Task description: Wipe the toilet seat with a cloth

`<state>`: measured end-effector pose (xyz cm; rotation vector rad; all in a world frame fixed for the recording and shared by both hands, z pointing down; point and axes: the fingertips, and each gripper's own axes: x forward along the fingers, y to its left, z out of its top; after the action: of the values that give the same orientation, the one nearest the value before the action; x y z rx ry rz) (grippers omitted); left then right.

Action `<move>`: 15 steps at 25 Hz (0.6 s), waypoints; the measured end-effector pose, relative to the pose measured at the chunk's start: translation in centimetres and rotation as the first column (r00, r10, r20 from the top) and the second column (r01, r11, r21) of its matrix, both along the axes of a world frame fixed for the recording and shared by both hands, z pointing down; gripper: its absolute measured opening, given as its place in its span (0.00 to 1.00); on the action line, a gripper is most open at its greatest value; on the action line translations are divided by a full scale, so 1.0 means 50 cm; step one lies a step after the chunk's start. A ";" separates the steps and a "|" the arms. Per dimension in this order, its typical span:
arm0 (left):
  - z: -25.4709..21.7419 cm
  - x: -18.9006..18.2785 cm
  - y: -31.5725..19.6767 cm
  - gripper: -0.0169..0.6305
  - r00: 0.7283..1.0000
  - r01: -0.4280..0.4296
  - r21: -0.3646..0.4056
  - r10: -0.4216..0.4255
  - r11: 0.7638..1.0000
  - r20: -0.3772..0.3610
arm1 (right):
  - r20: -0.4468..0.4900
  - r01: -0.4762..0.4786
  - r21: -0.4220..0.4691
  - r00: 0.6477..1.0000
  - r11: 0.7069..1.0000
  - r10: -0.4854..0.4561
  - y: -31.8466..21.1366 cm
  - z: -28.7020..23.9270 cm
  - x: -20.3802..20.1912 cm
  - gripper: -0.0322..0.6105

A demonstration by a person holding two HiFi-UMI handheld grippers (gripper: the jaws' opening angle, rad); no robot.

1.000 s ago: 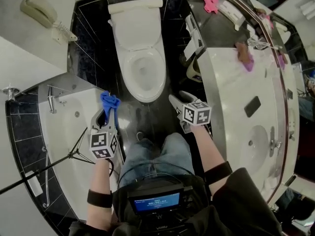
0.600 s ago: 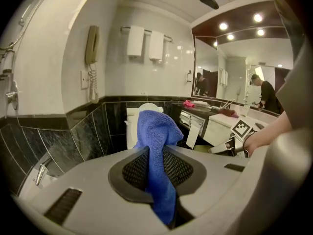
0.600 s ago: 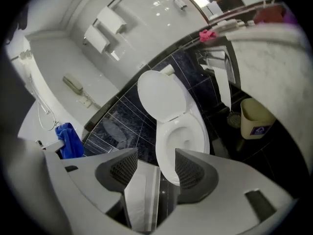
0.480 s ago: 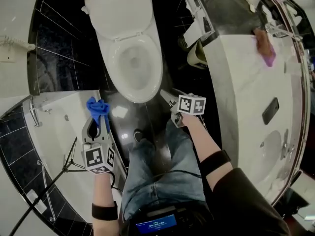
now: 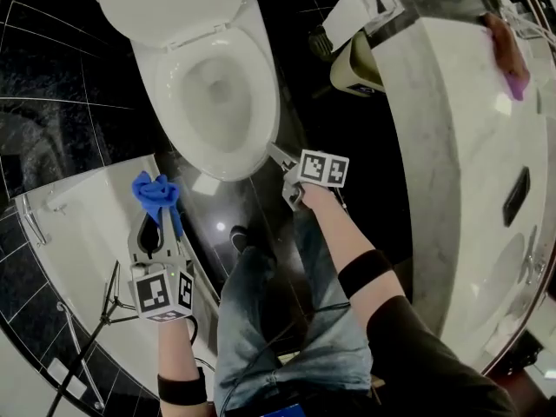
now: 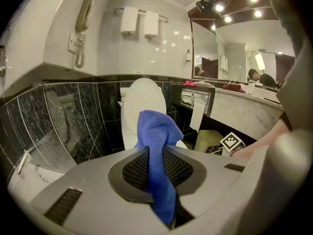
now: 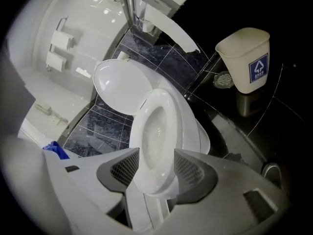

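The head view looks steeply down from above the person: toilet (image 5: 217, 85) upper left, bench (image 5: 452, 146) down the right edge. It takes in the left tool (image 5: 155, 207), lower left, and the right tool (image 5: 280, 157), centre, which carry the other cameras. The left gripper view sits low, back from the toilet (image 6: 142, 99), facing it about level. The right gripper view, rolled sideways, is close at the toilet (image 7: 156, 126). All three share toilet and bin (image 5: 356, 68).
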<state>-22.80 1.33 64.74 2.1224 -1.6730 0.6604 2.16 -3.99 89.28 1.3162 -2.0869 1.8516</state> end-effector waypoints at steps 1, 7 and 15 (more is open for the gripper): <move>0.013 0.000 0.000 0.14 1.000 0.000 -0.001 0.000 1.000 0.000 | 0.012 -0.011 -0.004 1.000 1.000 0.011 -0.005 0.014 -0.001 0.42; 0.061 0.010 0.004 0.14 1.000 -0.023 -0.022 0.023 1.000 0.018 | 0.052 -0.048 -0.022 0.997 0.999 0.049 -0.025 0.069 -0.006 0.42; 0.090 0.013 -0.001 0.14 1.000 -0.011 -0.035 0.011 0.999 0.012 | 0.075 -0.073 -0.052 0.994 0.996 0.077 -0.032 0.103 -0.023 0.41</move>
<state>-22.13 1.29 69.25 2.1088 -1.6448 0.7018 1.00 -5.58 94.41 1.3507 -2.0398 2.0019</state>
